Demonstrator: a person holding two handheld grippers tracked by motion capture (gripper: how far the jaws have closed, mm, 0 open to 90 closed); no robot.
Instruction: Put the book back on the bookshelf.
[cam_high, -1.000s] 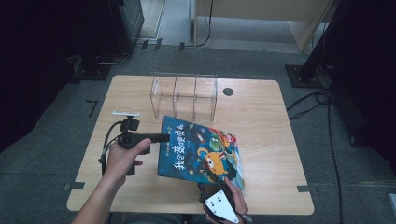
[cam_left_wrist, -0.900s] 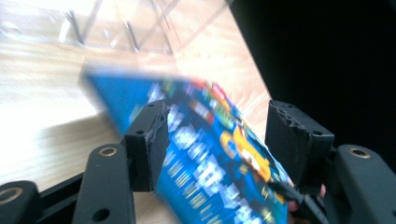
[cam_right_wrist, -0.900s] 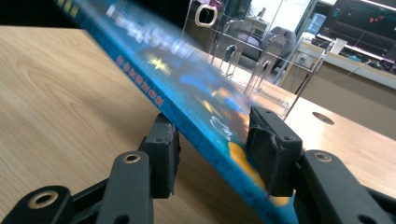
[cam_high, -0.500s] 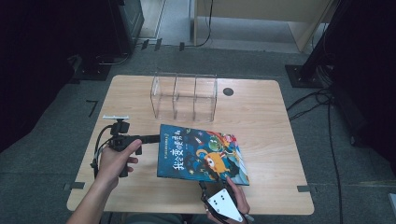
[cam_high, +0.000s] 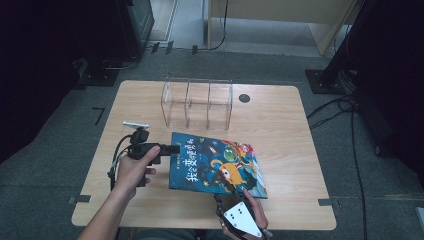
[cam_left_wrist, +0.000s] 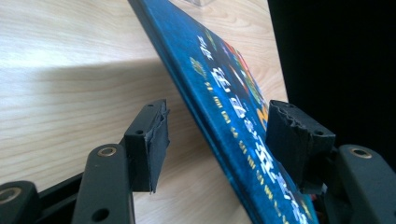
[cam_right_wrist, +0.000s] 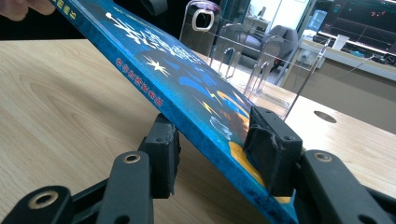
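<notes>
A blue picture book (cam_high: 215, 162) is held tilted over the wooden table (cam_high: 280, 120), its cover up. My left gripper (cam_high: 172, 149) is at the book's left edge. In the left gripper view the book (cam_left_wrist: 224, 93) runs between the jaws of the left gripper (cam_left_wrist: 219, 112). The jaws have just been closing, and the left pad (cam_left_wrist: 156, 140) still stands clear of the book. My right gripper (cam_high: 224, 199) is at the book's near edge. In the right gripper view, the right gripper (cam_right_wrist: 210, 126) is shut on the book (cam_right_wrist: 154, 65), one pad under it and one on the cover.
A clear acrylic rack (cam_high: 197, 102) with three compartments stands at the back middle of the table, also seen as the rack (cam_right_wrist: 261, 60) beyond the book. A dark round hole (cam_high: 244, 98) lies in the tabletop to its right. Floor and dark equipment surround the table.
My left hand has sunk a little with the book's left edge, so the book lies flatter and lower. The right gripper has kept still.
</notes>
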